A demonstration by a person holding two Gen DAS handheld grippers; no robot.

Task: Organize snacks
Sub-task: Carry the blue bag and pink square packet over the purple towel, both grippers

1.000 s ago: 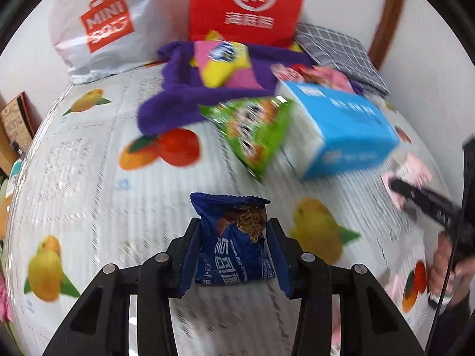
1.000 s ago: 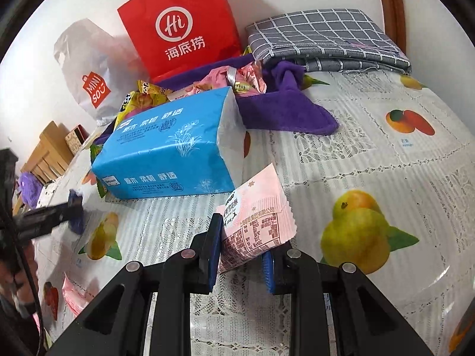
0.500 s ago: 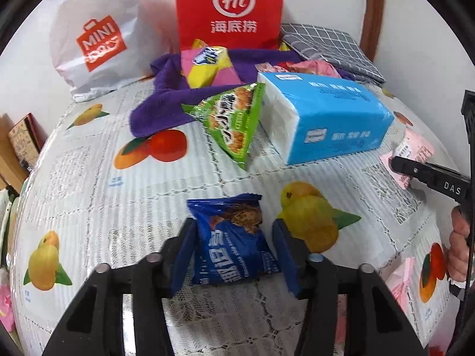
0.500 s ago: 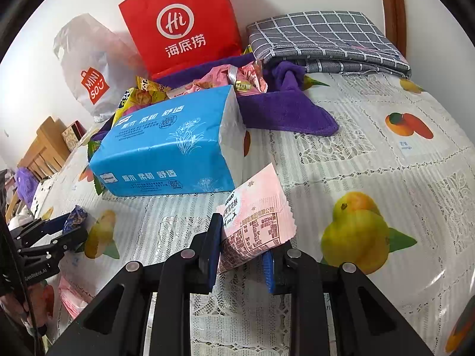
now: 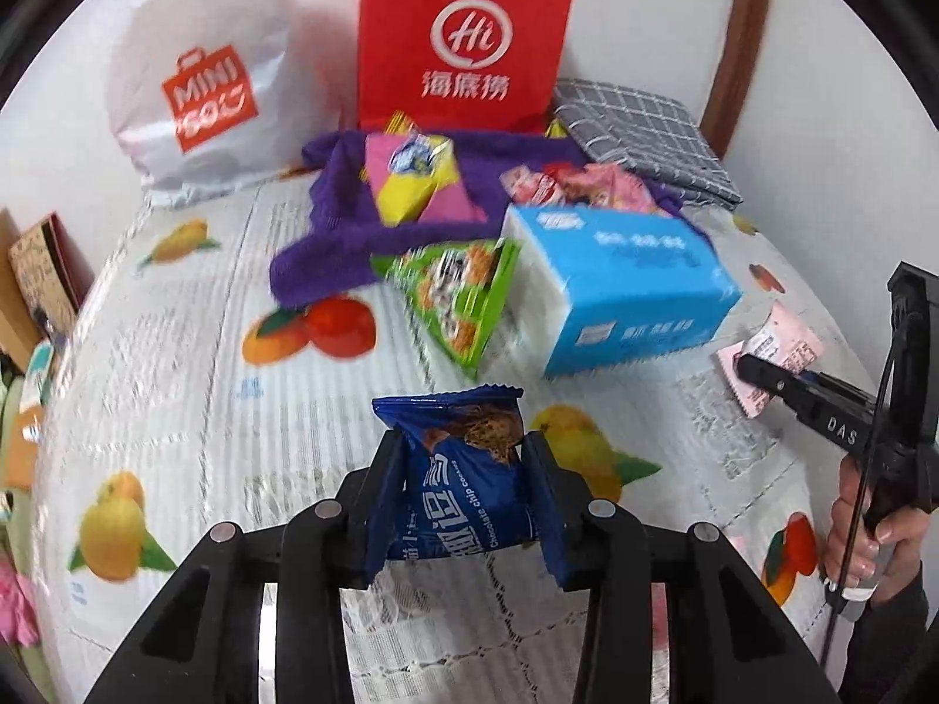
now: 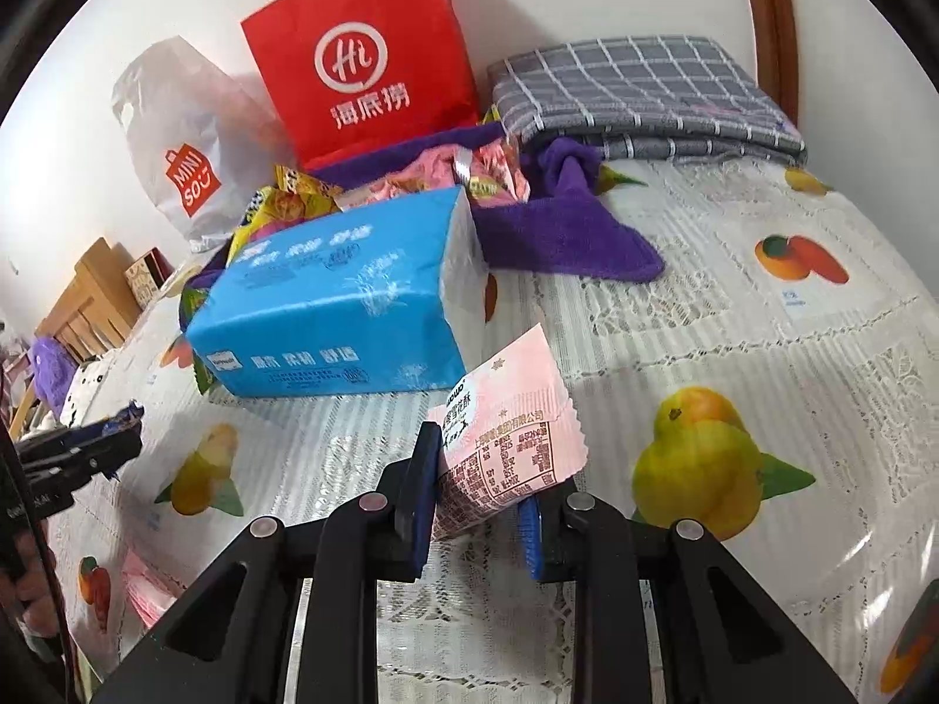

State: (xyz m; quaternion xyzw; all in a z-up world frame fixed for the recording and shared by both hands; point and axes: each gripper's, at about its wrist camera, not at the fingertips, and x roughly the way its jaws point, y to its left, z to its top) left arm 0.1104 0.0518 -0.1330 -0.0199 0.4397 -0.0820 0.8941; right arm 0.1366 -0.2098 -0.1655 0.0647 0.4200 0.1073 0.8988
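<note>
Above the fruit-print surface point(image 5: 176, 352): left claw point(image 5: 463, 469) clamped on blue cookie pack point(image 5: 463, 469), right claw point(image 6: 478, 493) pinching pink snack packet point(image 6: 510, 440).

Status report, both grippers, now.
Left gripper shut on blue cookie packet. Right gripper shut on pink snack packet. Blue tissue pack ahead.

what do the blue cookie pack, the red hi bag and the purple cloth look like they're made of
Blue cookie pack: thin glossy plastic film, judging by its sheen, crimped zigzag top edge and creases where the left gripper squeezes it.
Red bag: probably stiff coated paper; flat creased panels, stands upright, white cord handles.
Purple cloth: soft matte fabric, likely microfibre or terry; it slumps in folds with a fuzzy surface.
</note>
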